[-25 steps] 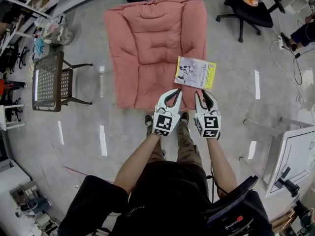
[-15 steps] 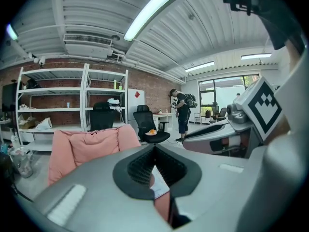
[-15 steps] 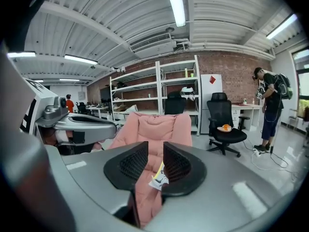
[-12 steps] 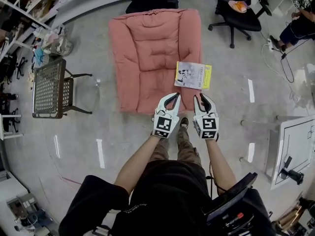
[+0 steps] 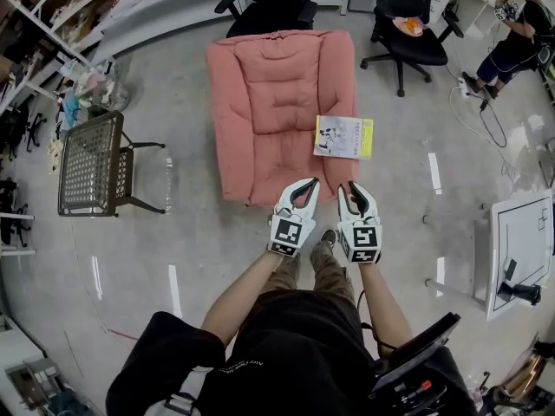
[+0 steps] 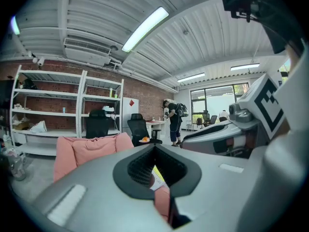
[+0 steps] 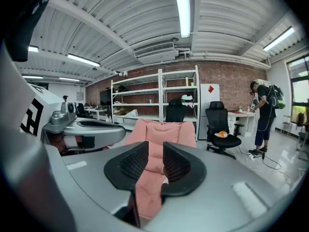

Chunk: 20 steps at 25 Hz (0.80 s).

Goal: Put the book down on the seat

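The book [image 5: 344, 137], white with a yellow edge, lies flat on the right side of the pink cushioned seat [image 5: 273, 102], free of both grippers. Both grippers hover over the floor just in front of the seat. My left gripper [image 5: 307, 183] is shut and empty, its tips meeting. My right gripper [image 5: 351, 186] is open by a narrow gap and closing, with nothing between its fingers. In the left gripper view a strip of the book [image 6: 157, 177] shows through the left gripper [image 6: 154, 149]. The right gripper [image 7: 155, 146] points at the seat [image 7: 159, 129].
A brown mesh metal chair [image 5: 91, 163] stands left of the seat. Two black office chairs [image 5: 276, 3] [image 5: 408, 29] are behind it, one carrying an orange object. A person [image 5: 512, 42] stands far right by floor cables. A white table [image 5: 520, 250] is at right.
The view has drawn back from the seat, so both grippers are farther from the book. The book has stayed where it lies. The right jaws have narrowed slightly.
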Each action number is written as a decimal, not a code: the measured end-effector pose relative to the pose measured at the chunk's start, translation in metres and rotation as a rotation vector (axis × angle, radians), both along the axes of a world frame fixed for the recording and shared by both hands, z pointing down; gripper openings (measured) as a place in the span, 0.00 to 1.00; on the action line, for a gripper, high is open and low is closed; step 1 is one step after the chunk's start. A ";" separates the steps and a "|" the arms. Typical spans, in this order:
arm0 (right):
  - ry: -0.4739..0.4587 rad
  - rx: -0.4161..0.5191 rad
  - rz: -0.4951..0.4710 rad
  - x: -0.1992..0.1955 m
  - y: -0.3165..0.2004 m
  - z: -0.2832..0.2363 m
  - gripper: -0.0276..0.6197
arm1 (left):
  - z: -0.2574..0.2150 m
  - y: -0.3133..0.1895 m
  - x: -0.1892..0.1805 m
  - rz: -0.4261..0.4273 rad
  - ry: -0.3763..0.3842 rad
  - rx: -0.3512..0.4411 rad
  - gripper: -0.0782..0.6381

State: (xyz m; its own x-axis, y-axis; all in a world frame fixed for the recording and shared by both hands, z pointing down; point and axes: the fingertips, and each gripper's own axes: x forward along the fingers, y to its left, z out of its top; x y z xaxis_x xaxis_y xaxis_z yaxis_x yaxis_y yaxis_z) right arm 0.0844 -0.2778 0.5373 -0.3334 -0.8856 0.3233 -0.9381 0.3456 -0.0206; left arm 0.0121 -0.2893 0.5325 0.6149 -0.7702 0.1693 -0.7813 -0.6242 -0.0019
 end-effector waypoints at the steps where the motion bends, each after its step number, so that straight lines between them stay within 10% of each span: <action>1: 0.000 0.010 -0.010 -0.003 0.004 -0.005 0.20 | -0.003 0.006 -0.003 -0.002 0.000 0.006 0.10; 20: -0.038 0.174 -0.125 0.031 0.165 -0.064 0.21 | -0.068 0.179 0.028 -0.151 -0.026 0.152 0.10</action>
State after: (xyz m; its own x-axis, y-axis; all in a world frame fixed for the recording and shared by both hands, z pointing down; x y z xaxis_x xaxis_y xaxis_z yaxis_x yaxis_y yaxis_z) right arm 0.1153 -0.1131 0.4733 -0.4527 -0.8783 0.1540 -0.8877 0.4602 0.0155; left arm 0.0402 -0.1101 0.4645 0.4874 -0.8712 0.0584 -0.8645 -0.4908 -0.1085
